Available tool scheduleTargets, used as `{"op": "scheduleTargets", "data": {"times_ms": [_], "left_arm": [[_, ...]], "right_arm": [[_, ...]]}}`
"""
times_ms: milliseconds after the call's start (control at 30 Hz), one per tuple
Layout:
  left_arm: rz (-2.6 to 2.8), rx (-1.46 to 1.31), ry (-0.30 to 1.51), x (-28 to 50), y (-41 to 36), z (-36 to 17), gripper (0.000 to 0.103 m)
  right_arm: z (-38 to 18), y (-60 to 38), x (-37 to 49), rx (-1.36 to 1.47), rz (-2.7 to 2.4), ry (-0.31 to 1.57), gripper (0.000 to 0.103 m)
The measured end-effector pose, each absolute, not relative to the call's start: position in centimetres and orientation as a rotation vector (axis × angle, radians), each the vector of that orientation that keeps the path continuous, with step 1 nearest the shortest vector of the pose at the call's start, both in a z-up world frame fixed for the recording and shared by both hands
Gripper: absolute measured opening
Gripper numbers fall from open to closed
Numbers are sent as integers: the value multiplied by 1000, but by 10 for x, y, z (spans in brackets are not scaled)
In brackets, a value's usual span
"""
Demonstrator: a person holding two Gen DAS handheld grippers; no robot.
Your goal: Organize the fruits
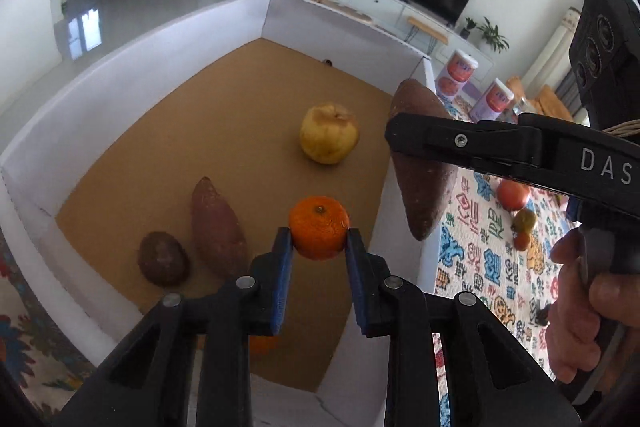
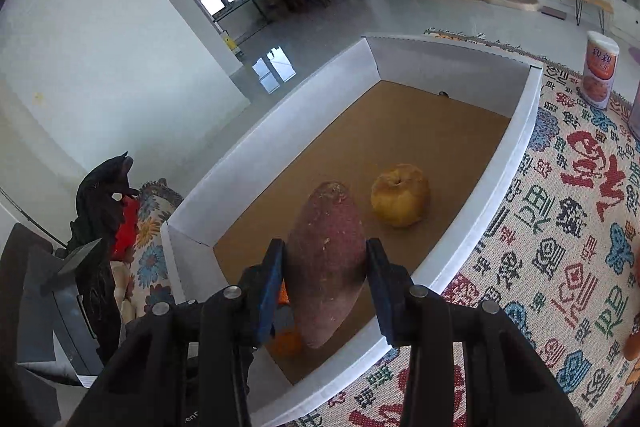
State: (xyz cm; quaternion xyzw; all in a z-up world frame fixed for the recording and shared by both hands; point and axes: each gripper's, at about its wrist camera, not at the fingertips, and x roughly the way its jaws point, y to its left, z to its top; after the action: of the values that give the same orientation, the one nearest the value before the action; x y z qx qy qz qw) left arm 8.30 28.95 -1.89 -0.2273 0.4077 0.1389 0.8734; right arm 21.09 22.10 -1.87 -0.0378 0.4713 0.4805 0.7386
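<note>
A white-walled box (image 1: pixel 132 39) with a brown floor holds a yellow apple (image 1: pixel 329 133), a sweet potato (image 1: pixel 218 227) and a small dark brown fruit (image 1: pixel 163 259). My left gripper (image 1: pixel 318 241) is shut on an orange (image 1: pixel 319 227) and holds it above the box floor. My right gripper (image 2: pixel 326 261) is shut on a second sweet potato (image 2: pixel 326 263) and holds it over the box's right wall (image 2: pixel 496 183); that gripper shows from the side in the left wrist view (image 1: pixel 424 137). The apple (image 2: pixel 400 195) lies beyond it. Another orange (image 2: pixel 286 343) shows under the right gripper.
A patterned cloth (image 2: pixel 560 247) covers the surface right of the box. Small red and green fruits (image 1: pixel 516 203) lie on it. Printed canisters (image 1: pixel 458 73) stand at its far side. A hand (image 1: pixel 588 311) grips the right handle.
</note>
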Motion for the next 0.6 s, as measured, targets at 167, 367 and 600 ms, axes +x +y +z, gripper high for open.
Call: {"op": "scheduleTargets", "data": {"times_ms": [167, 367, 600], "left_arm": [[327, -455, 882, 80, 288, -32, 45], [348, -417, 761, 70, 276, 10, 71], [207, -313, 608, 84, 202, 65, 90]], "right_arm": [[-60, 243, 209, -174, 986, 1098, 42], [-22, 210, 206, -123, 996, 986, 43], [84, 92, 194, -171, 861, 613, 72]]}}
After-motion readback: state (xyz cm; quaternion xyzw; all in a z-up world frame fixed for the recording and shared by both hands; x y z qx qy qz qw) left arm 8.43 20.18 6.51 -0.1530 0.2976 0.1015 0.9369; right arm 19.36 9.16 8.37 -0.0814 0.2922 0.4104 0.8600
